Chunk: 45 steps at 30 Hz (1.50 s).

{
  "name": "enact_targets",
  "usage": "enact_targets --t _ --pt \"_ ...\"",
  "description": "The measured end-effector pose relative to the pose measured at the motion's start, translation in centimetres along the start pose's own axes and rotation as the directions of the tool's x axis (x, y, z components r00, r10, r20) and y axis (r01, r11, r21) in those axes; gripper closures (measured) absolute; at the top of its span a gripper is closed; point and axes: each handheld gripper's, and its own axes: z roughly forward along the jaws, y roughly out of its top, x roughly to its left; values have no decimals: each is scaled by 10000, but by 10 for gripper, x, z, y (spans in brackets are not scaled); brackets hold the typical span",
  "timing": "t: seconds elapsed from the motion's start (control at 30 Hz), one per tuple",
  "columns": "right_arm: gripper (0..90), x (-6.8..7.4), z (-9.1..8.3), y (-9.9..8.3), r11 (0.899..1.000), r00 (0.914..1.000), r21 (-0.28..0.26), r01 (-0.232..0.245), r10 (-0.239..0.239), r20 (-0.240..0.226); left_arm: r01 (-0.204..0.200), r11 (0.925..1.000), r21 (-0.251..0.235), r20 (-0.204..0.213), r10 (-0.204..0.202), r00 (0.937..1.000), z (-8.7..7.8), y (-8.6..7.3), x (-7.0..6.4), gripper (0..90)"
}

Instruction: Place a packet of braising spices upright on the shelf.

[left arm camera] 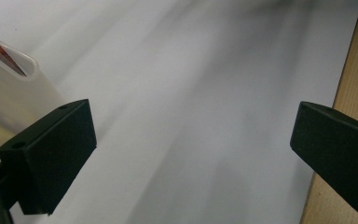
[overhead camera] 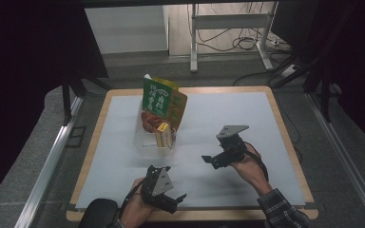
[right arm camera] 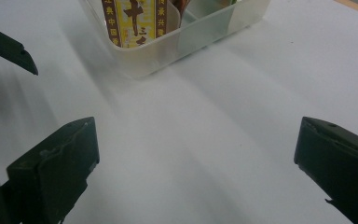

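The left gripper hovers low over the near edge of the white mat, held in a hand that comes up from the bottom of the high view, its grey plate facing up and its jaws spread wide with nothing between them. Its own view, the left gripper view, looks along those parted jaws at bare mat, with the wooden table edge running down one side and a rounded corner of the clear plastic bin just past one jaw. The right gripper sits farther from the near edge, to the right of the bin, held in a hand whose plaid sleeve enters from the lower right; its jaws are also wide apart and empty, pointing leftward toward the bin. The clear plastic bin stands left of the mat's middle, apart from both grippers, and holds a tall green snack bag with pale lettering and a small yellow box at its front corner. The right gripper view brings the bin close, beyond its open jaws: the yellow box carries large dark Chinese characters, the biggest reading "十" with "三" below it (the brown side strips have smaller yellow characters, too fine to read in full). That view also catches a black jaw tip of the left gripper at its upper left. The bag's writing is too small to read from the high view.
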Motion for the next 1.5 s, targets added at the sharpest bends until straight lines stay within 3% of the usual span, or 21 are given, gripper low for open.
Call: enact_targets --t 0.5,1.5 --pt "0 -1 -18 -6 9996 9997 -229 -133 138 210 53 10000 -27 -23 -54 10000 0 0 0 0" --pt "0 -2 -44 -29 9987 9969 -174 -471 481 615 302 9995 -95 -122 -303 9995 -2 -1 5 0"
